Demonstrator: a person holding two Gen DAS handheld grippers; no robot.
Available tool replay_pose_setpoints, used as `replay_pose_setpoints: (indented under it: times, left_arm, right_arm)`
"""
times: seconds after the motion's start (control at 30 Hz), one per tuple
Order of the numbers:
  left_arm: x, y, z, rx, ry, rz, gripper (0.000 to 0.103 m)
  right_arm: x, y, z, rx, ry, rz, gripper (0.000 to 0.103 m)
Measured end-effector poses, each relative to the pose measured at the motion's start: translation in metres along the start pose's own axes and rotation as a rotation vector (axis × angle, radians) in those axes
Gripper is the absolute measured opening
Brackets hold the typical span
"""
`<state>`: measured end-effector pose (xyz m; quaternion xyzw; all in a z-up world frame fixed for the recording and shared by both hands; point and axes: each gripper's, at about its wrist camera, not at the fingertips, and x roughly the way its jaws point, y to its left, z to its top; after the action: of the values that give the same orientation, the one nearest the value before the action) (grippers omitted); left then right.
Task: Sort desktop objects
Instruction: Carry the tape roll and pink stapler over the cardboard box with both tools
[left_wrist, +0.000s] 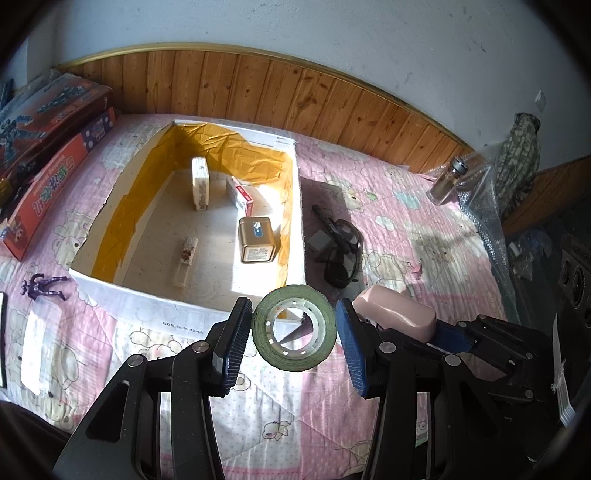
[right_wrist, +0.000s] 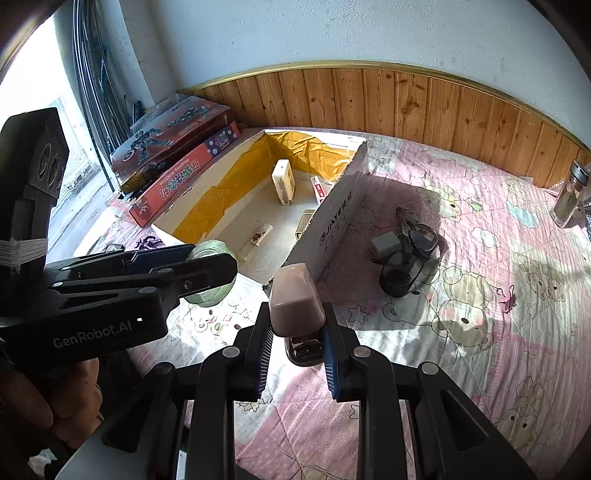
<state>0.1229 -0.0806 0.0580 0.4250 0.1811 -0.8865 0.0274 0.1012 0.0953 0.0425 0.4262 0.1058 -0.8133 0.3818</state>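
2 grippers hover by the white box (left_wrist: 207, 317): the left gripper (left_wrist: 293, 332) clamps a green tape roll (left_wrist: 294, 327), half hidden in the right view; the right gripper (right_wrist: 297, 332) grips a pink stapler (right_wrist: 295, 299), its base partly hidden.

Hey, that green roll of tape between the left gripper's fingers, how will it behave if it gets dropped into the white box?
The green roll of tape looks stiff, with a rigid white core, so it probably won't crush. It's round and held on edge, so it may roll inside the white cardboard box. Being hollow, it's likely light.
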Motion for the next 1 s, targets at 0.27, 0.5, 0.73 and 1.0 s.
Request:
replay_pose_setpoints:
  times: [0.27, 0.5, 0.73, 1.0]
  left_arm:
    - [-0.003, 0.016, 0.019, -0.007, -0.019, 0.023, 0.049]
    - [-0.001, 0.032, 0.035, -0.021, -0.022, 0.032, 0.049]
    - [0.005, 0.047, 0.05, -0.027, -0.019, 0.048, 0.049]
    - [0.016, 0.072, 0.067, -0.059, -0.008, 0.06, 0.049]
  right_arm:
    - [0.005, 0.014, 0.024, -0.039, -0.007, 0.036, 0.026]
    - [0.014, 0.025, 0.044, -0.073, -0.008, 0.052, 0.026]
    - [0.028, 0.029, 0.058, -0.088, 0.004, 0.06, 0.026]
    - [0.049, 0.027, 0.073, -0.095, 0.028, 0.068, 0.026]
